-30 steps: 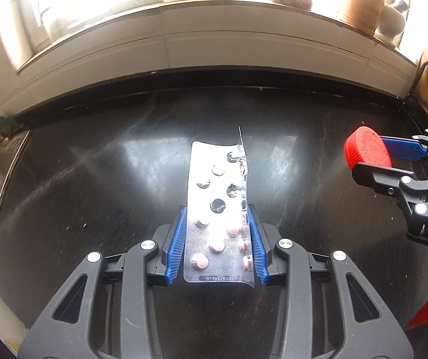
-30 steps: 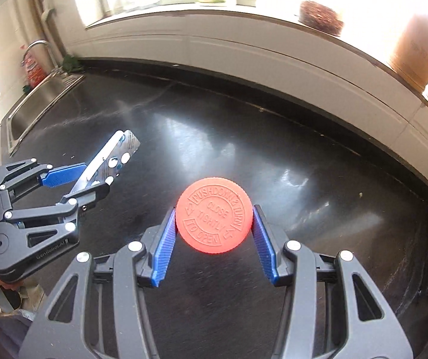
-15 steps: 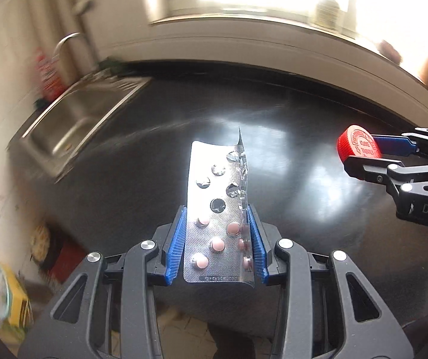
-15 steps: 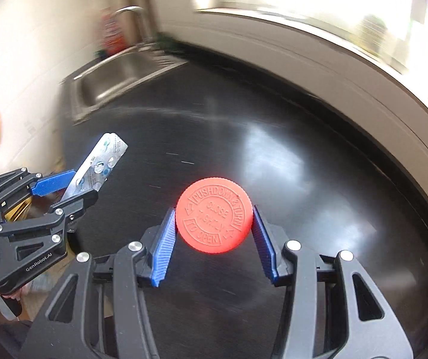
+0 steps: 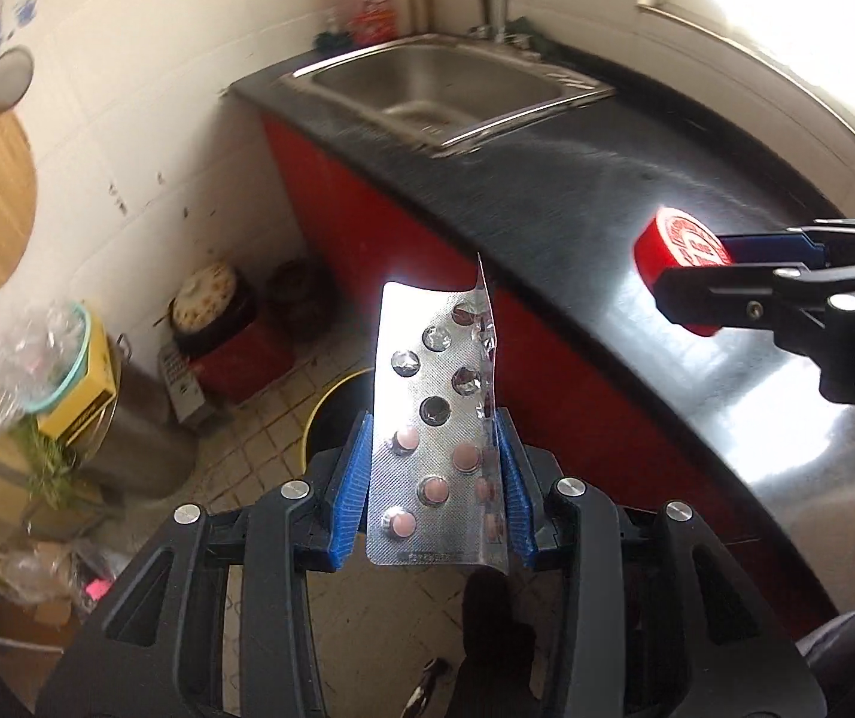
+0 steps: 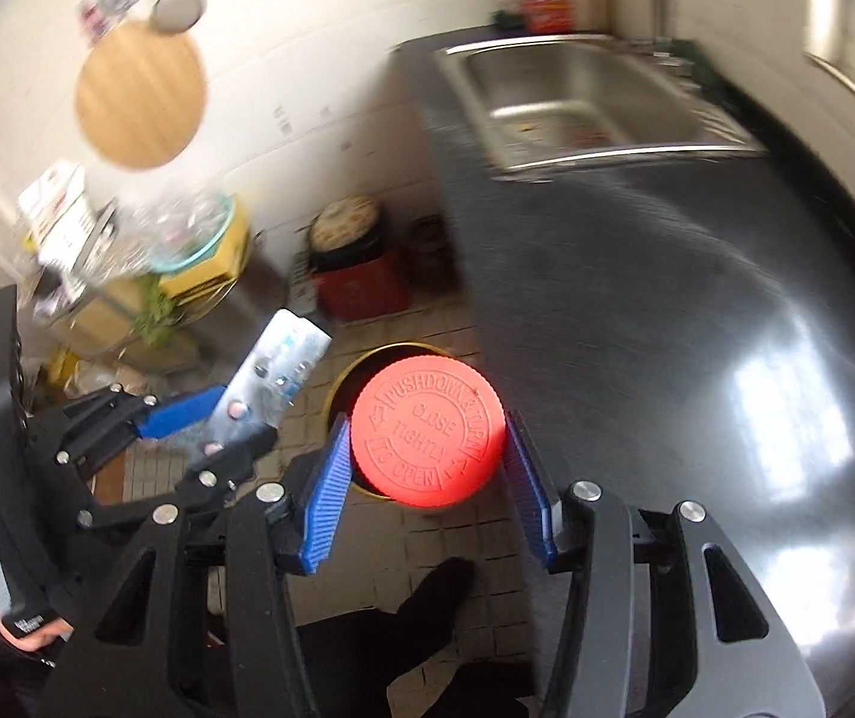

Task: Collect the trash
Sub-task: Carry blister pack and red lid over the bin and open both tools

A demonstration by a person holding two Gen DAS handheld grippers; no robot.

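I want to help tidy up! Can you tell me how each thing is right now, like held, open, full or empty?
Blister pack: partly used, clamped in the left gripper.
Red cap: off any bottle, clamped in the right gripper.
Bin: on the floor, open, mostly hidden.
Sink: looks empty; no water visibly running.

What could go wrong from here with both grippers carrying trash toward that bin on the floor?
The blister pack is pinched only at its lower end by the left gripper, so it might twist or slip out. The yellow-rimmed bin is mostly hidden behind the red cap in the right gripper, so a drop could miss. The views are motion-blurred, so aiming looks harder.
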